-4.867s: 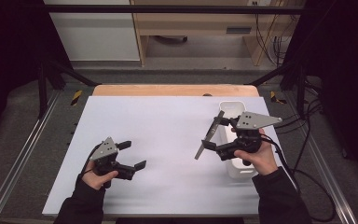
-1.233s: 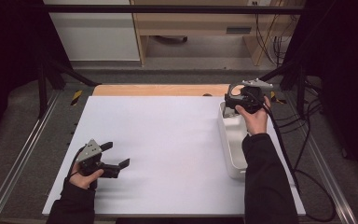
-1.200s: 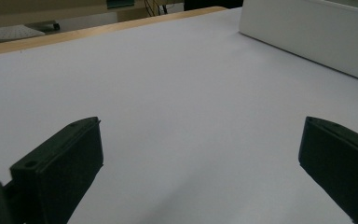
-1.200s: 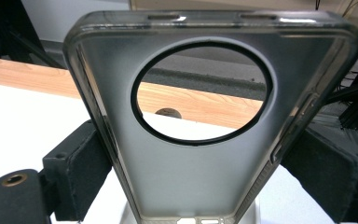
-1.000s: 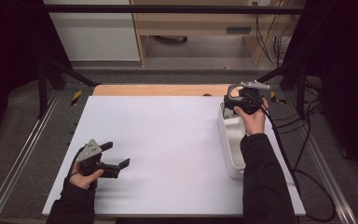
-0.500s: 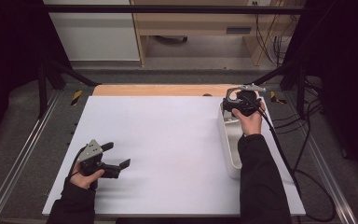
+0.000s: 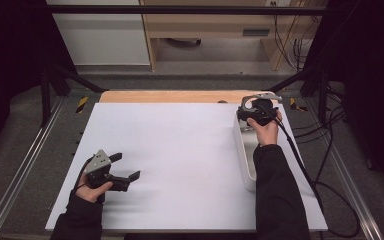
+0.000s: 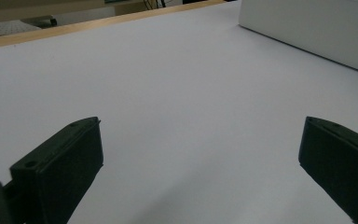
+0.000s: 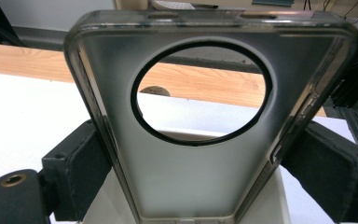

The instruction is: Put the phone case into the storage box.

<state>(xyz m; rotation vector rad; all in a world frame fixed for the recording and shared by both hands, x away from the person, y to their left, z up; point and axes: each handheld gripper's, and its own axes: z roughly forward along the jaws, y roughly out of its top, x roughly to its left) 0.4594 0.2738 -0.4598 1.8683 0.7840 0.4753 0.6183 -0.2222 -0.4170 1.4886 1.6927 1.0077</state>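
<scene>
White table sheet (image 7: 180, 150) across the middle of the high view, wooden edge (image 7: 170, 96) along its top, metal rails left and right, grey floor, pale cabinet and cables at the upper frame. Long white tray (image 7: 243, 150) at right of centre, running top to bottom.

Right gripper (image 7: 254, 111) at the tray's upper end, clamped on a clear phone case (image 9: 214, 121); in the right gripper view, case upright between the jaws, gripped by its two side edges, big round camera cut-out upper centre, tray rim below it. Left gripper (image 7: 122, 167) low at lower left, jaws spread wide over bare sheet, holding nothing; in the left gripper view, tray wall at upper right, well apart.

Judged progress: case picked and lifted at the tray's far end; placing or handing over likely left, left gripper yet unused.
</scene>
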